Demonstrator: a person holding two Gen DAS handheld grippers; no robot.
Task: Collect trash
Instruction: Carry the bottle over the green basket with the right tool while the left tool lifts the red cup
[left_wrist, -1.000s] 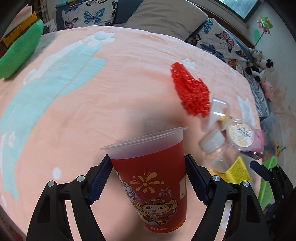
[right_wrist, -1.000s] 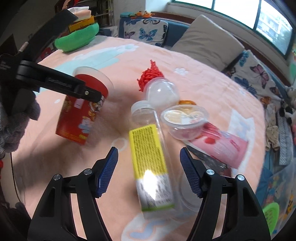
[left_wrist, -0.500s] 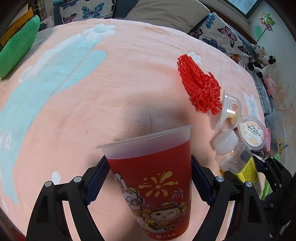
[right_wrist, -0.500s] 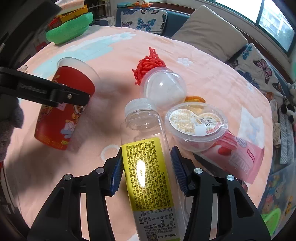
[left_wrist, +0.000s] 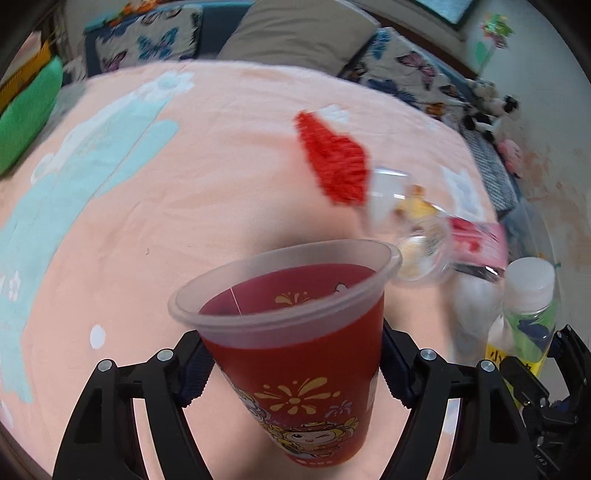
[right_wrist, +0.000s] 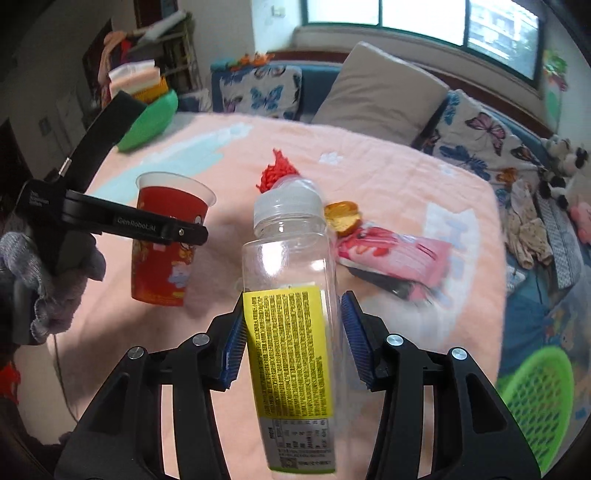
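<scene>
My left gripper (left_wrist: 293, 365) is shut on a red paper cup (left_wrist: 295, 354) with a frosted rim and holds it upright above the pink blanket; the cup also shows in the right wrist view (right_wrist: 166, 236). My right gripper (right_wrist: 291, 339) is shut on a clear plastic bottle (right_wrist: 291, 314) with a yellow label and white cap, lifted off the bed; the bottle also shows in the left wrist view (left_wrist: 524, 314). A red mesh net (left_wrist: 334, 162), a clear plastic cup (left_wrist: 417, 240) and a pink wrapper (right_wrist: 399, 254) lie on the blanket.
The pink blanket (left_wrist: 147, 221) covers the bed. A green basket (right_wrist: 535, 402) stands at the lower right beside the bed. Butterfly pillows (right_wrist: 258, 92) and a grey cushion (right_wrist: 376, 88) line the far edge. A green cushion (left_wrist: 26, 110) lies at the far left.
My right gripper closed on the bottle and lifted it upright off the blanket. My left gripper raised and tilted the cup so that its inside shows.
</scene>
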